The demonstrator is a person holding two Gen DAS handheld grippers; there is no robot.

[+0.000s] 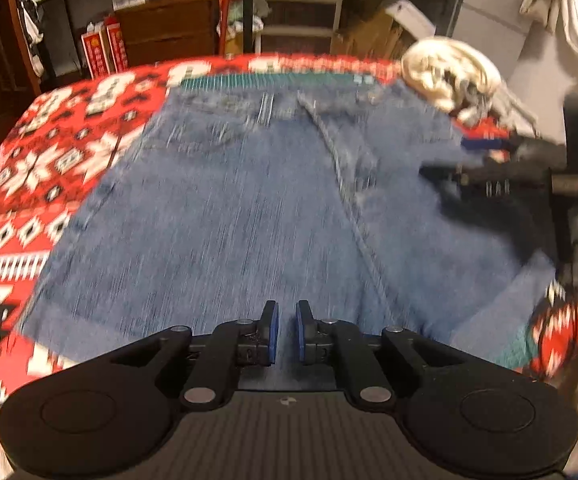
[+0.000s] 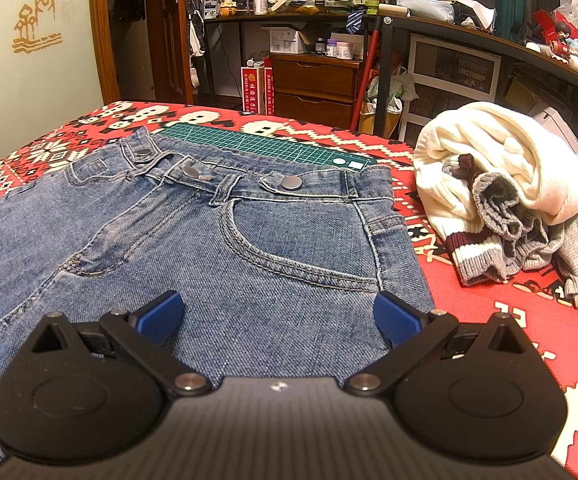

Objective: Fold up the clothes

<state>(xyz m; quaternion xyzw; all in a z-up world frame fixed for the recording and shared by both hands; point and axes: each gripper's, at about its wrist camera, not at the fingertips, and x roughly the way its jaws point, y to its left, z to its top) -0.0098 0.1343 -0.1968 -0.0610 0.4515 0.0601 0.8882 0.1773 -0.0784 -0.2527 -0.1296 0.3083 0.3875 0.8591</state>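
Flat across a bed, a pair of blue jeans (image 2: 217, 248) lies spread on a red patterned blanket (image 2: 501, 320), waistband toward the far edge and front side up, with its metal snaps and a curved front pocket showing. A green cutting mat (image 2: 265, 145) sits just beyond the waistband, partly tucked under it.

Seen from the right wrist, the right gripper (image 2: 277, 316) hangs low over the denim below the pocket, its blue-padded fingers (image 2: 161, 314) spread wide with nothing between them. To its right, a heap of cream and grey knitwear (image 2: 501, 184) rests on the blanket, just beside the jeans' outer seam but apart from them.

The left wrist view is smeared by motion blur. The left gripper (image 1: 287, 330) is above the lower part of the jeans (image 1: 249, 208), its fingers (image 1: 273, 330) drawn close, with only a narrow slit between the blue pads and no cloth visibly pinched there. At the right of that view the right gripper (image 1: 469, 160) appears as a dark shape over the jeans' edge, with the pale heap of knitwear (image 1: 449, 72) behind it.

Beyond the bed stand a wooden chest of drawers (image 2: 313, 88) and cluttered shelves (image 2: 489, 40).
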